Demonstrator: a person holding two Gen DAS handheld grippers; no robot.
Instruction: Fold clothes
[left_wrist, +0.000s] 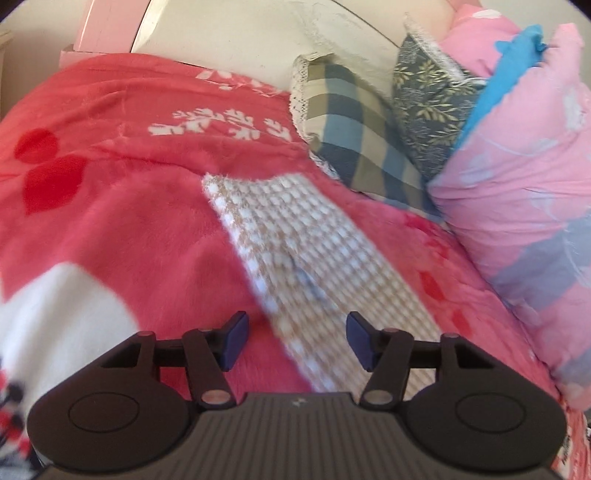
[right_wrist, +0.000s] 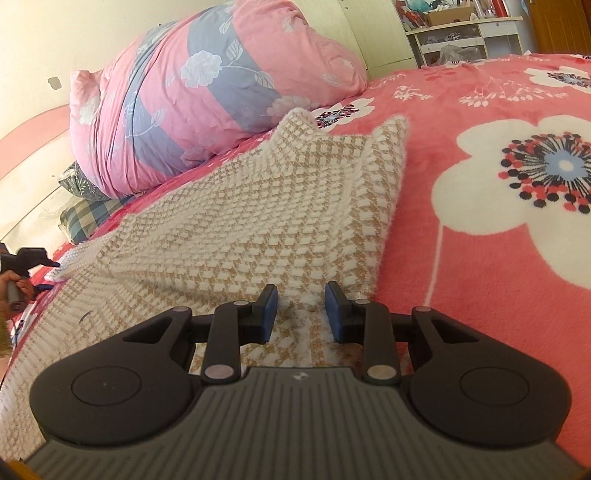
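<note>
A pink floral pillow (right_wrist: 207, 92) lies on the flowered red blanket (right_wrist: 498, 258).

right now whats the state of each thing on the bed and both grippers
knit sweater: lying on the blanket, partly folded, one edge bunched
left gripper: open, above a sweater strip, holding nothing
right gripper: shut on bunched sweater fabric
pink floral duvet: bundled up
checked pillow: propped against the headboard

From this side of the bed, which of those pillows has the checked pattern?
The checked pillow, in blue, grey and cream squares with a lace edge, lying lowest against the blanket. The leafy blue pillow stands behind it; the big pink one is floral.
</note>
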